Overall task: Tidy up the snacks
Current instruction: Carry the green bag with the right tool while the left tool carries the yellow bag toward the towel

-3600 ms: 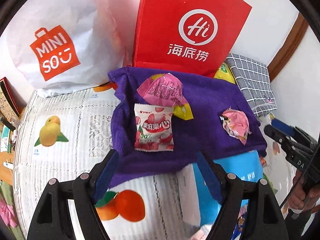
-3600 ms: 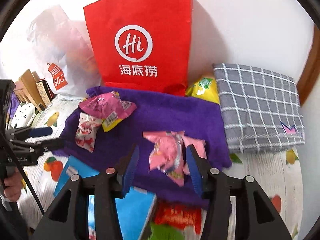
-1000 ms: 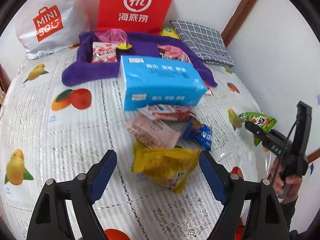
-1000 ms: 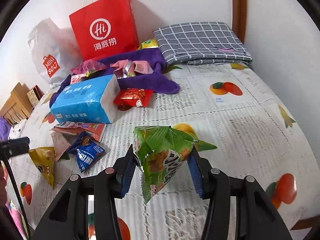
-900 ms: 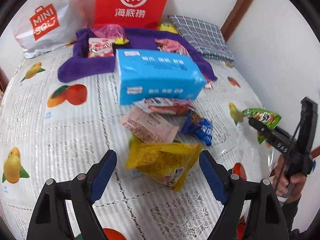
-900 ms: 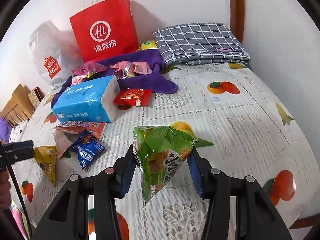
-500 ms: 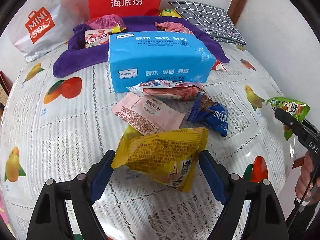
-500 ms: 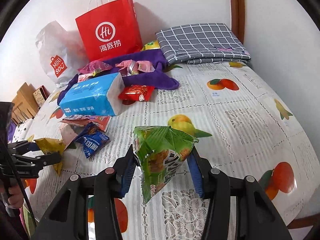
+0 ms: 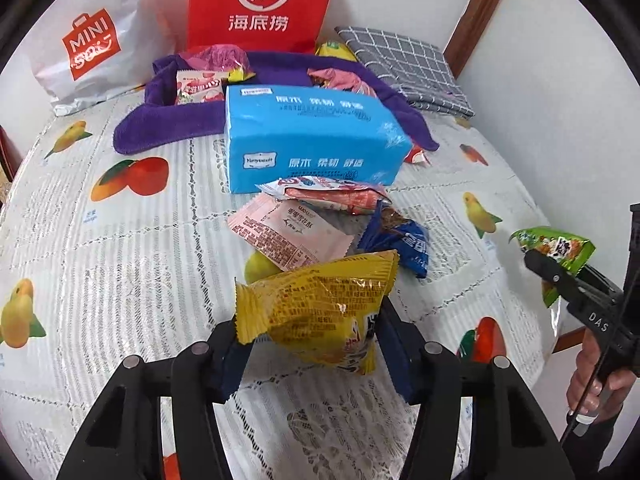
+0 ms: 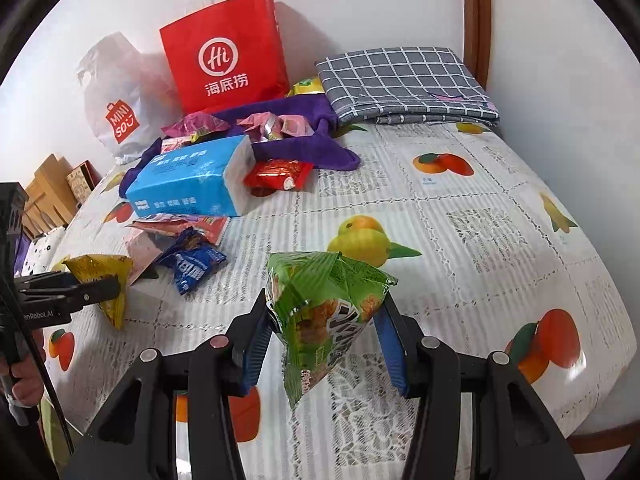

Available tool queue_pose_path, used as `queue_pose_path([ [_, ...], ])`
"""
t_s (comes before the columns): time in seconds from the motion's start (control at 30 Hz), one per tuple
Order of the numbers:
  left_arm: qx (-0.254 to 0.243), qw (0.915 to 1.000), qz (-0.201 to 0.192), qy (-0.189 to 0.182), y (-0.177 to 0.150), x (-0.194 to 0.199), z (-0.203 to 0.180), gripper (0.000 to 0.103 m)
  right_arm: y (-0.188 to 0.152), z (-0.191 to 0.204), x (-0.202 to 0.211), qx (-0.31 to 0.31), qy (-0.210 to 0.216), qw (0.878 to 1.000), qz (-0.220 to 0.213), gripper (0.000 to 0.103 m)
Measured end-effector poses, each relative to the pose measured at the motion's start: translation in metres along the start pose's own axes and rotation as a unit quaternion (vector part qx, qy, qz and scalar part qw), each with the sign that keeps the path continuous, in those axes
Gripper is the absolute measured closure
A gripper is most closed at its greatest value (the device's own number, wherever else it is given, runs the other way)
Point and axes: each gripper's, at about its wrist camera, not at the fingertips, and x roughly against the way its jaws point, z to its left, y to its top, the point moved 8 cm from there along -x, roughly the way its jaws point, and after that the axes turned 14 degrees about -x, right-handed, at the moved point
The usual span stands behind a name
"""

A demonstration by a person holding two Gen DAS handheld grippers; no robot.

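My left gripper (image 9: pixel 310 328) has its jaws closing on a yellow snack bag (image 9: pixel 316 308); the pads press its sides, and in the right wrist view the yellow snack bag (image 10: pixel 100 266) hangs from the left gripper (image 10: pixel 108 284) just above the tablecloth. My right gripper (image 10: pixel 324 316) is shut on a green snack bag (image 10: pixel 324 304), held above the table's right part; the left wrist view shows the green snack bag (image 9: pixel 556 244) at its far right. Loose on the cloth lie a pink packet (image 9: pixel 288 236), a blue snack (image 9: pixel 408 248) and a red-and-white packet (image 9: pixel 332 196).
A blue tissue pack (image 9: pixel 312 140) stands mid-table before a purple cloth (image 9: pixel 168 124) bearing pink sweets. Behind are a red paper bag (image 9: pixel 260 4), a white MINISO bag (image 9: pixel 92 48) and a folded grey checked cloth (image 9: pixel 404 68). A red packet (image 10: pixel 280 174) lies beside the tissue pack.
The left jaws have drawn in from wide apart onto the yellow bag, which now sits pinched and raised. The right gripper still holds the green bag, shifted slightly.
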Motion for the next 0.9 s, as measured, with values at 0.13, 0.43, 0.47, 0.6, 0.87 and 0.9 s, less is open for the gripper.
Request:
queue_pose_path([
  [0.13,0.008,0.9999,-0.012,0.002,-0.002,0.015,0.003,0.047,-0.005,0.008,0.005,0.001,0.005,1.0,0.003,0.054],
  [0.43,0.018,0.9991,-0.039,0.003,0.0,0.044,0.006,0.047,-0.008,0.038,0.019,0.034,0.018,0.999,0.002,0.054],
  [0.47,0.018,0.999,-0.04,0.003,0.001,0.047,0.006,0.047,-0.007,0.04,0.02,0.034,0.021,0.999,0.002,0.054],
  [0.6,0.018,0.9984,-0.054,0.007,0.006,0.059,0.005,0.047,-0.003,0.052,0.027,0.039,0.034,0.999,0.001,0.054],
  [0.87,0.026,0.9974,-0.067,0.001,0.019,0.073,0.009,0.047,0.01,0.07,0.036,0.04,0.051,0.998,-0.009,0.054],
  [0.9,0.026,0.9973,-0.068,0.0,0.021,0.073,0.009,0.047,0.011,0.072,0.037,0.04,0.052,0.998,-0.009,0.054],
])
